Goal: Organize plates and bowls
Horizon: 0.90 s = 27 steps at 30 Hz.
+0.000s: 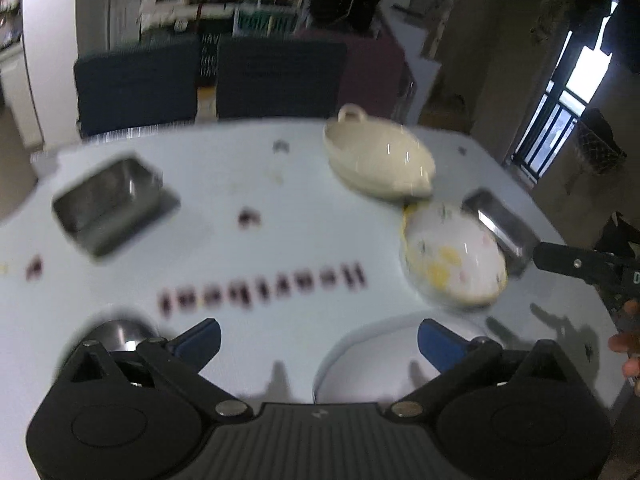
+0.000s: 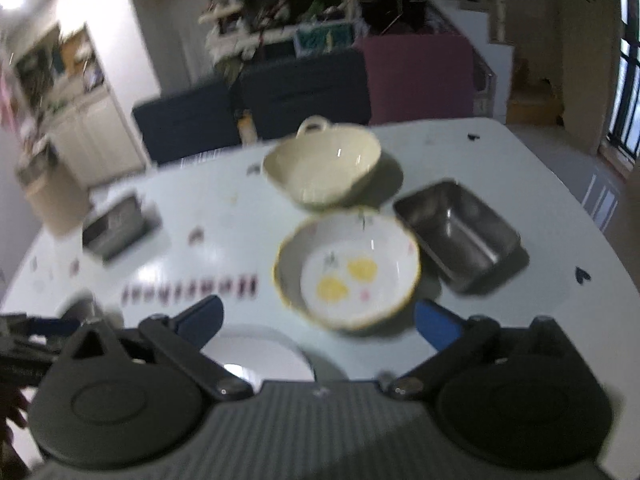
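A cream bowl with loop handles [image 1: 380, 160] [image 2: 324, 166] stands at the far middle of the white table [image 1: 248, 184]. In front of it sits a white bowl with yellow flowers and a gold rim [image 1: 452, 256] [image 2: 348, 268]. A white plate [image 1: 376, 360] [image 2: 256, 354] lies at the near edge, under both grippers. My left gripper [image 1: 318, 340] is open above the table, with nothing between its blue pads. My right gripper [image 2: 318, 320] is open too, empty, just short of the flowered bowl. The right gripper's black finger [image 1: 576, 262] shows at the left view's right edge.
A steel rectangular tin [image 1: 110, 204] [image 2: 114, 228] sits on the left, another [image 2: 460, 236] [image 1: 500, 228] right of the flowered bowl. A small steel bowl [image 1: 120, 332] is by my left finger. Dark chairs [image 1: 208, 80] stand behind the table. A person's fingers [image 1: 626, 344] show at right.
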### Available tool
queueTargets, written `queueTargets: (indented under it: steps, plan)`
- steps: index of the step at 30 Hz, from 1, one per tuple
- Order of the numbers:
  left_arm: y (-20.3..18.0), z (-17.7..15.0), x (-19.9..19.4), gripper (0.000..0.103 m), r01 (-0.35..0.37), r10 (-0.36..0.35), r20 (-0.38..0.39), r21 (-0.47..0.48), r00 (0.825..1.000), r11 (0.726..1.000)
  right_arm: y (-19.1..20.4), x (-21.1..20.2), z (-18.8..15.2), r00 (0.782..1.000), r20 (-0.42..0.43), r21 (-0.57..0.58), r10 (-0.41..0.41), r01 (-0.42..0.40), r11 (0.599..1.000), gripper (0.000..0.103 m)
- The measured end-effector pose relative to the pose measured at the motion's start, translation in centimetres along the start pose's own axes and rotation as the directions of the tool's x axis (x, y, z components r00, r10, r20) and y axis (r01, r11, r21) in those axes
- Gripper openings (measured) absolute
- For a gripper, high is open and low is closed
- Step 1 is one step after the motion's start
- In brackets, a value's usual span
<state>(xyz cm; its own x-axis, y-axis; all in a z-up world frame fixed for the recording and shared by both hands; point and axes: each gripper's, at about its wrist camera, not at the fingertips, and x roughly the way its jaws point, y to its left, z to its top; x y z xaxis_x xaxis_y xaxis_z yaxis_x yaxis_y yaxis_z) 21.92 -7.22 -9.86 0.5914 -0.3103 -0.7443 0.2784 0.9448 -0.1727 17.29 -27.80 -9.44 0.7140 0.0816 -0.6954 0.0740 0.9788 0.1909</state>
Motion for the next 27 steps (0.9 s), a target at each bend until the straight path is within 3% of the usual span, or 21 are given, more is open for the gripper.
queueTargets:
  steps: [6,10,13,16,18,21,24,27]
  plan:
    - [1.4,5.1,1.9,0.103,0.045,-0.039,0.081,-0.076,0.996,0.996,-1.8,3.7,5.0,0.996,0.086,0.135,0.014,-0.026,0.991,0.103]
    - [2.7,7.1,3.6,0.103,0.084,-0.066,0.13,-0.137,0.989,0.987,-4.1,7.6,7.5,0.993,0.102,0.266,0.061,-0.086,0.96,0.103]
    - [3.5,8.2,4.8,0.103,0.102,-0.078,0.151,-0.16,0.985,0.982,-5.0,11.0,9.0,0.994,0.093,0.337,0.058,-0.086,0.938,0.102]
    - [4.1,9.1,6.4,0.103,0.109,-0.083,0.155,-0.168,0.984,0.98,-5.4,13.8,10.3,0.995,0.096,0.375,0.015,-0.05,0.926,0.094]
    - [4.6,9.5,7.4,0.103,0.119,-0.092,0.151,-0.178,0.984,0.977,-5.8,15.5,10.9,0.997,0.082,0.391,-0.001,-0.031,0.92,0.079]
    - [5.0,9.7,8.8,0.102,0.134,-0.108,0.142,-0.19,0.984,0.973,-5.8,17.4,11.1,0.999,0.043,0.416,-0.009,-0.01,0.909,0.068]
    - [5.4,9.8,9.8,0.102,0.133,-0.11,0.127,-0.195,0.986,0.972,-5.8,19.5,11.5,1.0,0.01,0.4,-0.006,0.001,0.917,0.059]
    - [5.9,9.7,10.3,0.102,0.128,-0.106,0.12,-0.194,0.987,0.973,-5.2,20.8,11.8,0.998,0.0,0.378,-0.065,0.06,0.924,0.057]
